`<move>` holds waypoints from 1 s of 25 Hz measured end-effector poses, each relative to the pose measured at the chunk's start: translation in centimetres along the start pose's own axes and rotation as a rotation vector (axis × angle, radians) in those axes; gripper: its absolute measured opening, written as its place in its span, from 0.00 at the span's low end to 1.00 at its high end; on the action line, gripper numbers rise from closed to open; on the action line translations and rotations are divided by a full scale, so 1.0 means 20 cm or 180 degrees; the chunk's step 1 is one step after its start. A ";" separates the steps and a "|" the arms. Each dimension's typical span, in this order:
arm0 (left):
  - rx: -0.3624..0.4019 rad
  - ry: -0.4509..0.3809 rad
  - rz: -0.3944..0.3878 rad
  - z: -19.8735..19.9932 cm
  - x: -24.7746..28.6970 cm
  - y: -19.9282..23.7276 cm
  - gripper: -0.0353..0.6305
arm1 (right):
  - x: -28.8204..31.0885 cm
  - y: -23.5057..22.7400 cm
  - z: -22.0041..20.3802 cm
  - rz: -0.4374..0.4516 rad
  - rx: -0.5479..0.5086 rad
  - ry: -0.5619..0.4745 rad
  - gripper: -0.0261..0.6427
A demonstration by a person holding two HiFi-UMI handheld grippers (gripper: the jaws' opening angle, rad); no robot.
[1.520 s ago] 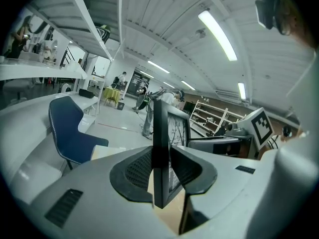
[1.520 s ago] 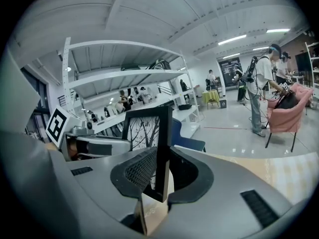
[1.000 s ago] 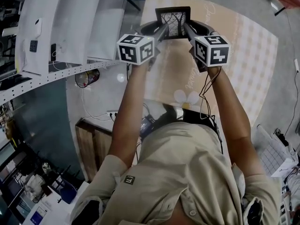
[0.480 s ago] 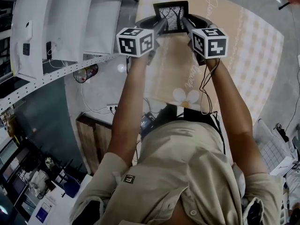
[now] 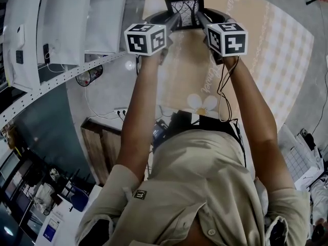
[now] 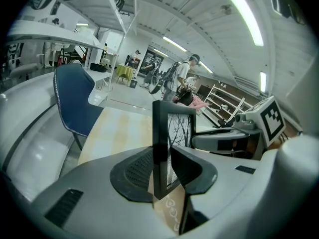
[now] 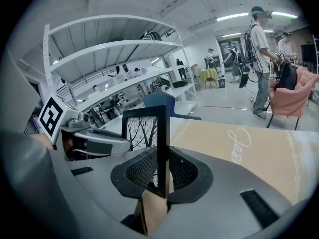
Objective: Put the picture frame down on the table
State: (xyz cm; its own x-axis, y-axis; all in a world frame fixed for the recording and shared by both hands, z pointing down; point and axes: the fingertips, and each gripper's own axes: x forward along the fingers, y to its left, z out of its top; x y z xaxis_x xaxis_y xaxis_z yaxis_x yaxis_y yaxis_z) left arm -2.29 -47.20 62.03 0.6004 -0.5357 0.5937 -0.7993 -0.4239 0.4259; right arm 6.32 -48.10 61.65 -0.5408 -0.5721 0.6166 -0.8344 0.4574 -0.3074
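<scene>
While the picture frame [image 5: 185, 9] is held upright over the far part of the desk [image 5: 266, 55] — left gripper [image 6: 164, 171] and right gripper [image 7: 160, 172] each with fingers clenched on a side edge — an uneven release could twist it, so it tips or drops.

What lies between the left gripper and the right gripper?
The picture frame: the left gripper grips one side edge, the right gripper the other. The head view shows this.

The table [image 5: 294, 47] is covered by a tan checked cloth [image 5: 187, 78] printed with pale script [image 5: 231, 3] and a daisy [image 5: 202, 105]
</scene>
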 end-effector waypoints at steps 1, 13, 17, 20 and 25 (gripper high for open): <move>-0.0001 0.0008 0.0008 -0.01 0.01 0.01 0.22 | 0.01 0.00 -0.01 0.0000 0.0000 0.0011 0.16; -0.0031 0.0020 0.0159 -0.04 0.09 0.11 0.23 | 0.12 -0.05 -0.04 0.0016 0.0028 0.0052 0.16; -0.0061 0.0004 0.0208 -0.04 0.13 0.14 0.24 | 0.16 -0.07 -0.04 0.0021 0.0051 0.0062 0.16; -0.0093 0.0001 0.0237 -0.05 0.15 0.16 0.24 | 0.19 -0.08 -0.04 0.0026 0.0067 0.0076 0.16; -0.0116 0.0006 0.0285 -0.06 0.17 0.19 0.25 | 0.22 -0.10 -0.05 0.0034 0.0086 0.0085 0.16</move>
State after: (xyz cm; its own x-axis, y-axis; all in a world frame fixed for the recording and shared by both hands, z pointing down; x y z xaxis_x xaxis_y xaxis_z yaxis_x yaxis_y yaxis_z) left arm -3.21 -49.77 66.50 0.5265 -0.5690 0.6317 -0.8501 -0.3475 0.3956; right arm 5.75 -50.81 65.79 -0.5469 -0.5488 0.6322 -0.8314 0.4445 -0.3334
